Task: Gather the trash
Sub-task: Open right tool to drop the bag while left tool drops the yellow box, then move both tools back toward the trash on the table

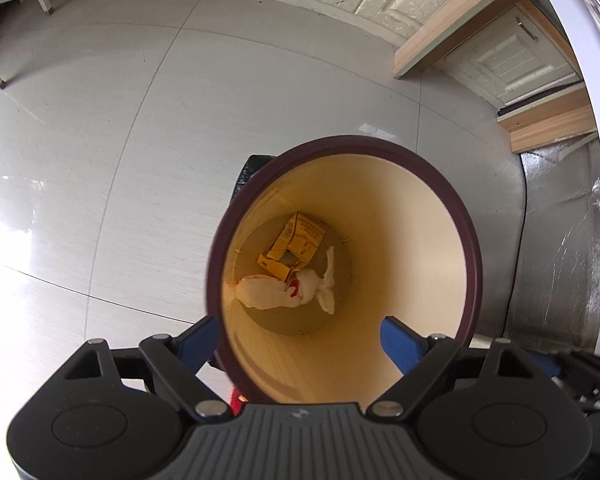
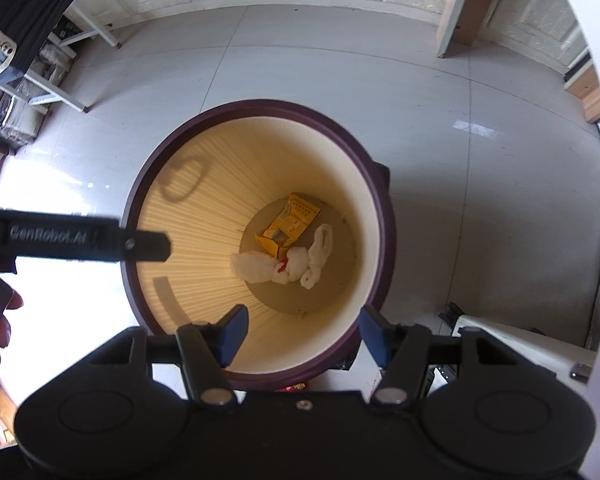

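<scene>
My left-wrist camera looking steeply down past my left tongs into the bin, close above its rim, my right-wrist camera likewise overhead, slightly farther back, both sharing the bin's interior and tiled floor.

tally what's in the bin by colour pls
Yellow flattened carton: 1
White crumpled pieces (tissue or wrapper, one with red marks): about 3, though the clumps overlap and are hard to separate
Total: about 4, all on the floor of the bin
</scene>
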The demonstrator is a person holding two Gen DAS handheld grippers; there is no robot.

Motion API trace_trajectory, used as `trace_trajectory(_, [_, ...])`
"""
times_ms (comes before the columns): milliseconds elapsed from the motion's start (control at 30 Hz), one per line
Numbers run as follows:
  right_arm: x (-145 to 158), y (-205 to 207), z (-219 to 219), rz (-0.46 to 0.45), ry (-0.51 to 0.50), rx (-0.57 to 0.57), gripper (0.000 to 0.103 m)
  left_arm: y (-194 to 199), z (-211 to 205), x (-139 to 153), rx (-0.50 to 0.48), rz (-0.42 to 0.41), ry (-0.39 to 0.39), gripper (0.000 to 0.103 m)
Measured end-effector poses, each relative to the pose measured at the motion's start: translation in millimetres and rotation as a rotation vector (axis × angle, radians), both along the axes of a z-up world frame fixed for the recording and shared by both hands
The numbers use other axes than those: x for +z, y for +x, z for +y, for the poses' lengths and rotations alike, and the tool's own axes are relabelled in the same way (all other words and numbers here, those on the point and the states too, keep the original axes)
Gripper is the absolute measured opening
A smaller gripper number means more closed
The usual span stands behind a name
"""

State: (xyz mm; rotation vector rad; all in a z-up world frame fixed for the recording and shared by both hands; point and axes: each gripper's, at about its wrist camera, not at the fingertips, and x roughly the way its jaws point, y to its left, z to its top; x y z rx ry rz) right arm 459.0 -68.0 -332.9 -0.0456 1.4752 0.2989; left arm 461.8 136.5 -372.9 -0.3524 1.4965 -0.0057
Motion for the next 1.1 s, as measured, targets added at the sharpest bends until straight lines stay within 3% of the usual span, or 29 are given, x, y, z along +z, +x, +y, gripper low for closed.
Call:
trace_trajectory(300, [12.0,-13.8,-10.3,-0.035,-0.041,-0.038,0.077,-22.7,12.3,18.2,-0.039,-0.025,0.048,0.097])
trace_trajectory(500, [26.5,-27.4,-14.8,-0.07,-0.068,-0.045,0.092,-44.4,14.4,31.6,-0.059,-0.04,0.056,0.103])
trace_trajectory(533, [29.3,-29.6,-15.3,-0.078,-0.075,-0.045,0.098,-47.9,14.4,34.0,-0.065,-0.043,0.059,0.103])
trace_trajectory(1100, [91.3,-81.5,-23.4,-0.202,-0.089,-0.036,0.103,-114.8,13.5,100.9,-0.086,-0.177,0.122,0.103])
